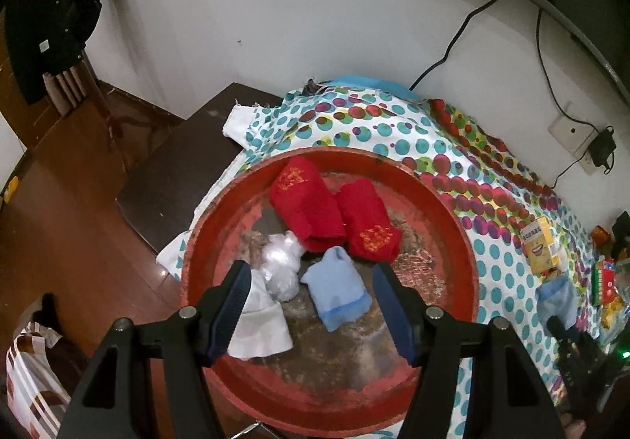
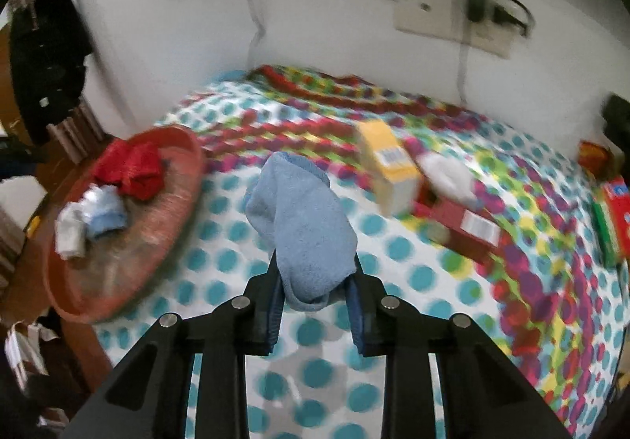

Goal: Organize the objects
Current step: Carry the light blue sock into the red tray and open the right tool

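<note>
A light blue sock (image 2: 303,226) hangs pinched in the right gripper (image 2: 315,281) above the dotted cloth (image 2: 413,273) on the table. At 9 o'clock from it sits the red tray (image 1: 453,226), holding two red socks (image 1: 305,202), a second blue sock (image 1: 334,289), a white sock (image 1: 262,332) and crumpled plastic (image 1: 281,265). The left gripper (image 1: 311,305) hovers over the tray, spread wide and empty. A yellow box (image 2: 390,167) lies at 2 o'clock.

Left wrist view: close above red tray (image 1: 204,226), facing down and toward wall. Right wrist view: over dotted cloth (image 2: 413,273), tray far left. Both views share tray and cloth.
</note>
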Demonstrator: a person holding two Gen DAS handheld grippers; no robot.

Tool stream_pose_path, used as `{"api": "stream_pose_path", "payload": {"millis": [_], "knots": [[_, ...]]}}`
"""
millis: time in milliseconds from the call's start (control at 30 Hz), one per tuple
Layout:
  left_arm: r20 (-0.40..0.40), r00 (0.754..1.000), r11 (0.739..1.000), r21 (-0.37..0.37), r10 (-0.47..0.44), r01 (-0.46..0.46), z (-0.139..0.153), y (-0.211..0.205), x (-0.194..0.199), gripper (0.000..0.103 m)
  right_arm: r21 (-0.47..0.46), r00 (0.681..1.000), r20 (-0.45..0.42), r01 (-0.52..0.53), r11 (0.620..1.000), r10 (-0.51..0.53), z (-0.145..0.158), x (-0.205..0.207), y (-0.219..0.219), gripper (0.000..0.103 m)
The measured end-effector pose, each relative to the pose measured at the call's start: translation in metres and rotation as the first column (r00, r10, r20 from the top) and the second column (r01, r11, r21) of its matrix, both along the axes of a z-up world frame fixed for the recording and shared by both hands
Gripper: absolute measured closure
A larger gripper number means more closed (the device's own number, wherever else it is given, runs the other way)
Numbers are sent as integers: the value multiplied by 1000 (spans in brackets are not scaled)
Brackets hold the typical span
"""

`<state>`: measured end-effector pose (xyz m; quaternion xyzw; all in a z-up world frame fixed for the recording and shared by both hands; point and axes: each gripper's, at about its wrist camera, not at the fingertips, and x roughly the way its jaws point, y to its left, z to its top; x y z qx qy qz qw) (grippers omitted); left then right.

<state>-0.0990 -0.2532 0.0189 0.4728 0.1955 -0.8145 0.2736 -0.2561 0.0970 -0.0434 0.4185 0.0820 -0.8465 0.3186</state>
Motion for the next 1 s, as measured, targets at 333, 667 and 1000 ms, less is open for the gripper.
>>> {"api": "stream_pose_path", "payload": {"millis": [333, 667, 1000], "knots": [[-33, 999, 999, 21, 27, -26, 11, -22, 22, 37, 8, 982, -8, -186, 982, 186, 17, 26, -130, 77], [-56, 993, 994, 55, 102, -99, 16, -54, 44, 37, 113, 973, 23, -232, 966, 231, -4, 29, -234, 77], [-43, 994, 993, 70, 103, -100, 12, -56, 42, 37, 133, 972, 86, -227, 965, 217, -31, 18, -269, 71]]}}
